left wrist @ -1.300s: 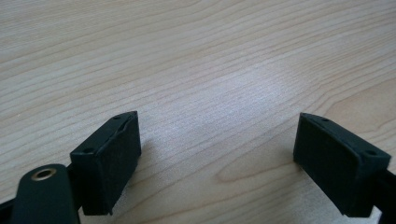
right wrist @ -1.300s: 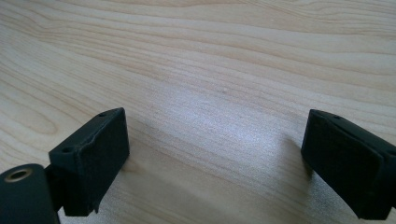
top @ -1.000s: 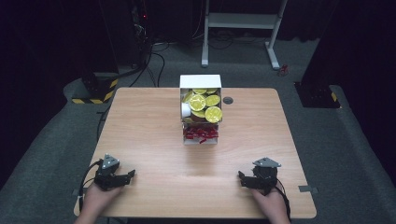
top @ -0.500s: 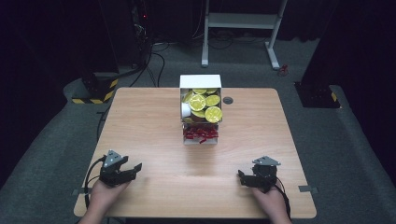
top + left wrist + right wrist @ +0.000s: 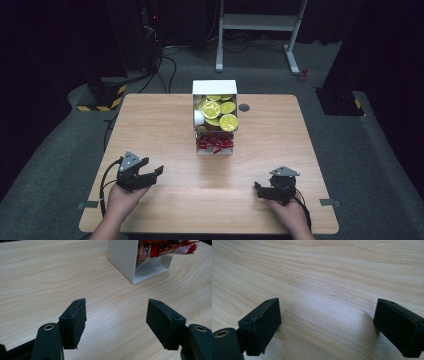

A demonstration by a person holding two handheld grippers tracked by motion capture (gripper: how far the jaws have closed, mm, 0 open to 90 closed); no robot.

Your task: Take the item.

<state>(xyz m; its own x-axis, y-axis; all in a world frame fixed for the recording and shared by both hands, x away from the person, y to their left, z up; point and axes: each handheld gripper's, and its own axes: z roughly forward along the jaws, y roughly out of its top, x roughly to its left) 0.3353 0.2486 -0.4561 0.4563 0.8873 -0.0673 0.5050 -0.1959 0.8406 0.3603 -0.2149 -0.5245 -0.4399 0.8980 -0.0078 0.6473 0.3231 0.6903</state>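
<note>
A white two-level box [image 5: 214, 87] stands at the far middle of the wooden table [image 5: 160, 125]; its upper part holds several yellow round pieces [image 5: 220, 113] and its lower tray holds red packets [image 5: 215, 144]. My left gripper [image 5: 153, 173] hovers at the near left, aimed toward the box. Its jaws have just been closing, with nothing between them and a wide gap left. In the left gripper view the gripper [image 5: 116, 320] faces the box [image 5: 122, 260] and red packets [image 5: 162, 246]. My right gripper [image 5: 258, 189] rests at the near right, open and empty [image 5: 328, 322] over bare wood.
A small dark round disc [image 5: 244, 107] lies on the table right of the box. Beyond the far edge stand a white metal frame [image 5: 257, 22] and cables on the grey floor. Bare wood stretches between both grippers and the box.
The left gripper has lifted off the table and shifted right toward the middle, with its jaws narrower than before. The right gripper has stayed put.
</note>
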